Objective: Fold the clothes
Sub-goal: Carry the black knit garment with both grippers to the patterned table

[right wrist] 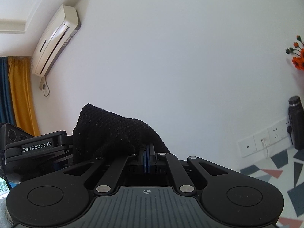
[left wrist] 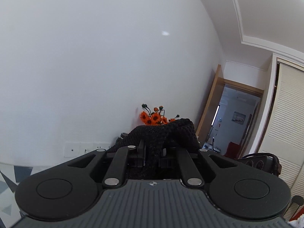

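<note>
Now you hold the black knit garment (left wrist: 167,133) up before the white wall (left wrist: 95,57), your left gripper (left wrist: 152,153) and right gripper (right wrist: 147,152) both clenched on its edge.

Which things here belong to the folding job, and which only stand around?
For the job: black knit garment, left gripper, right gripper, both shut on it.

Standing around: orange flowers, air conditioner, black bottle, wall sockets.
</note>
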`<action>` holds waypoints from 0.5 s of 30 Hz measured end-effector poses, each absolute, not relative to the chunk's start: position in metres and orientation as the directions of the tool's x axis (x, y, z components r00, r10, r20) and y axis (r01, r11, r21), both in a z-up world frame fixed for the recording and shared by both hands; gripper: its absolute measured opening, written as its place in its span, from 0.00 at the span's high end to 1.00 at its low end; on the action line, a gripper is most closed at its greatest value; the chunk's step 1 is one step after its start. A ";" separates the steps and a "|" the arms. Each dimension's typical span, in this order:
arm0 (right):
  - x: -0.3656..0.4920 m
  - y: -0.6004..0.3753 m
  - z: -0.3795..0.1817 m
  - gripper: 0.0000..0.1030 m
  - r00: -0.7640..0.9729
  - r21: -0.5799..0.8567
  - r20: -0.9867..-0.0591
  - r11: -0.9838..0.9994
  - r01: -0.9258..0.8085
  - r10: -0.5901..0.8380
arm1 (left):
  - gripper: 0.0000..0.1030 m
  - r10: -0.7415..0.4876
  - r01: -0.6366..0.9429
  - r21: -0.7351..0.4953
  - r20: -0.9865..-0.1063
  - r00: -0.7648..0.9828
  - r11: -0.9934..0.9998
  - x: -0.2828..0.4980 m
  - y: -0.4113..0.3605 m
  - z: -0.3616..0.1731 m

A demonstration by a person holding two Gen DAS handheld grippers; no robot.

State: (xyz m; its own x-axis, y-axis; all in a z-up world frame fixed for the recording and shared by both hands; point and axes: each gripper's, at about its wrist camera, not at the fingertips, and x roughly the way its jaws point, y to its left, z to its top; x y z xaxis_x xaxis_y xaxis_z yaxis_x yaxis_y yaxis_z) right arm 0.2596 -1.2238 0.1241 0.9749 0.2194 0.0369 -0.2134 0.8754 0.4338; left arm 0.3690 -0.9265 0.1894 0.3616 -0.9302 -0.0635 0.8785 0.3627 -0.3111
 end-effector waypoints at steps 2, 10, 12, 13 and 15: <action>0.266 -1.234 0.134 0.98 0.971 0.410 0.063 0.881 -0.235 0.229 | 0.90 -0.919 0.876 -0.287 -0.051 0.391 0.388 0.372 -0.925 0.195; 0.297 -1.254 0.147 0.98 0.960 0.410 0.079 0.869 -0.278 0.270 | 0.90 -0.898 0.849 -0.312 -0.038 0.438 0.427 0.401 -0.927 0.207; 0.301 -1.244 0.158 0.98 0.964 0.343 0.087 0.901 -0.265 0.250 | 0.91 -0.896 0.862 -0.271 -0.002 0.444 0.428 0.403 -0.928 0.223; 0.303 -1.240 0.165 0.98 0.966 0.314 0.098 0.914 -0.258 0.239 | 0.91 -0.895 0.869 -0.250 0.016 0.446 0.428 0.404 -0.928 0.232; 0.305 -1.240 0.182 0.98 0.961 0.298 0.139 0.915 -0.272 0.240 | 0.91 -0.899 0.888 -0.207 0.067 0.432 0.411 0.405 -0.927 0.253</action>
